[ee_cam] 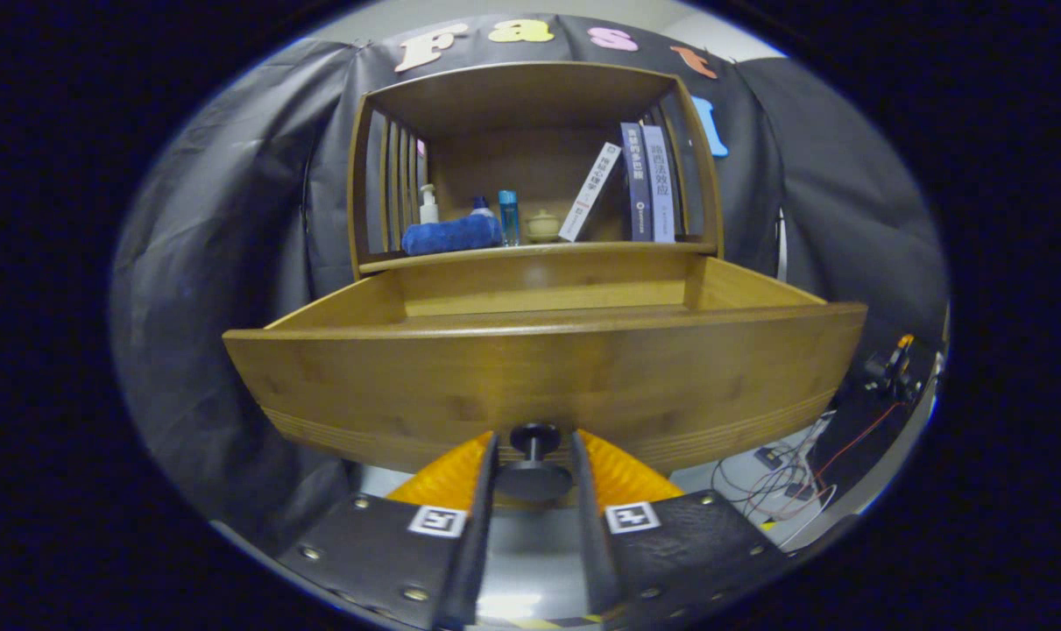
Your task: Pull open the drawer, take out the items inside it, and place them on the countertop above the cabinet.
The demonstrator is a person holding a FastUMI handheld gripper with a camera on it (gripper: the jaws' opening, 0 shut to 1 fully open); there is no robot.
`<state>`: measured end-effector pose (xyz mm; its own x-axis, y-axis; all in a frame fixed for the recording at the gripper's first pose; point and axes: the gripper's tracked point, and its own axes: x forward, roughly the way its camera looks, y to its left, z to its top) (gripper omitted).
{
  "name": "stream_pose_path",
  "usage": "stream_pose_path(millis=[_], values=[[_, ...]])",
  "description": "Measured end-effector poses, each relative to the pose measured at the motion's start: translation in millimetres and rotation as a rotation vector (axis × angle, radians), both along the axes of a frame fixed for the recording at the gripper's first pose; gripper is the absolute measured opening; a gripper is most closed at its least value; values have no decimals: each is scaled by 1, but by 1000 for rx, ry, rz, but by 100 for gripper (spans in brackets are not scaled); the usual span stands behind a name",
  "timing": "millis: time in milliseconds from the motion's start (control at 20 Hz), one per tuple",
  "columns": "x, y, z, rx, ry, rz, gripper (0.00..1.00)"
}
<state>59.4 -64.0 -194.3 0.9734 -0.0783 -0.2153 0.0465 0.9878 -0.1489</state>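
Wooden drawer (pixel 543 368) was pulled out, filling frame centre; its inside was hidden behind the front panel. Tool (pixel 534 460) at lower centre had orange fingers (pixel 447 478) flanking the black knob (pixel 534 438); contact unclear, so grip state could not be told. Cabinet (pixel 534 166) at upper centre held a blue cloth (pixel 451 235), bottles (pixel 508 217) and books (pixel 648 182) on its shelf.

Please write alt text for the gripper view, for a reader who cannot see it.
The gripper has its two fingers on either side of the black knob of a pulled-out wooden drawer. Above, the countertop holds books, bottles and a blue cloth.
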Motion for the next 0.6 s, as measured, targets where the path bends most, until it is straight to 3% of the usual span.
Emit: stream_pose_path(millis=[200,400,600], values=[[-10,-10,42,-23,-73,-6,98],[-23,-10,94,54,-116,39,98],[-21,-9,143,98,-133,28,99]])
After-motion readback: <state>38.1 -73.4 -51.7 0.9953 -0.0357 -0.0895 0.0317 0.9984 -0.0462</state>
